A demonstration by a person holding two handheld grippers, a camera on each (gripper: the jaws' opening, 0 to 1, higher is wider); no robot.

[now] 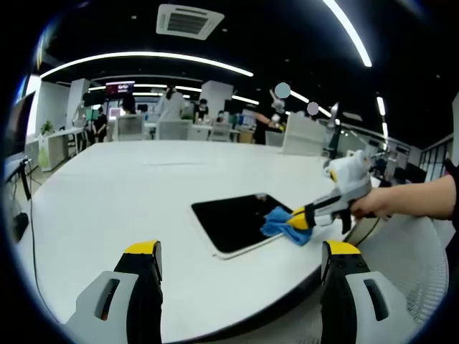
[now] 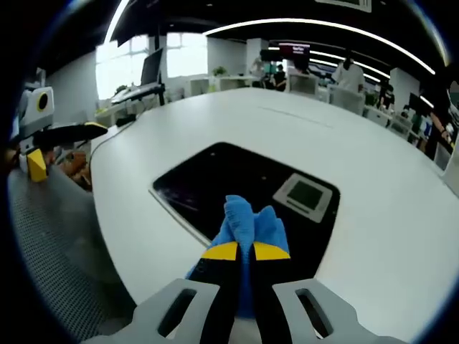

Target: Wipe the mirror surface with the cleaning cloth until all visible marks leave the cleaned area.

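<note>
right gripper (image 2: 244,251) clamps the blue cleaning cloth (image 2: 251,222), pressed on the mirror's (image 2: 215,179) near edge | left gripper (image 1: 240,261) jaws wide, holding nothing, hovering near the white table (image 1: 107,193) | mirror lies flat, right of table centre

Left tongs (image 1: 240,258) agape, right tongs (image 2: 244,250) clamped

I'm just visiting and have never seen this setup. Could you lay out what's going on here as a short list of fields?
setting: open office, large white table
mirror: lies flat on the table, dark, reflects a ceiling vent
cleaning cloth: blue, resting on the mirror's near edge
right gripper: jaws shut on the cloth, held by a person's hand
left gripper: jaws open, holding nothing, above the table short of the mirror
marks on mirror: cannot tell
background: people at desks
</note>
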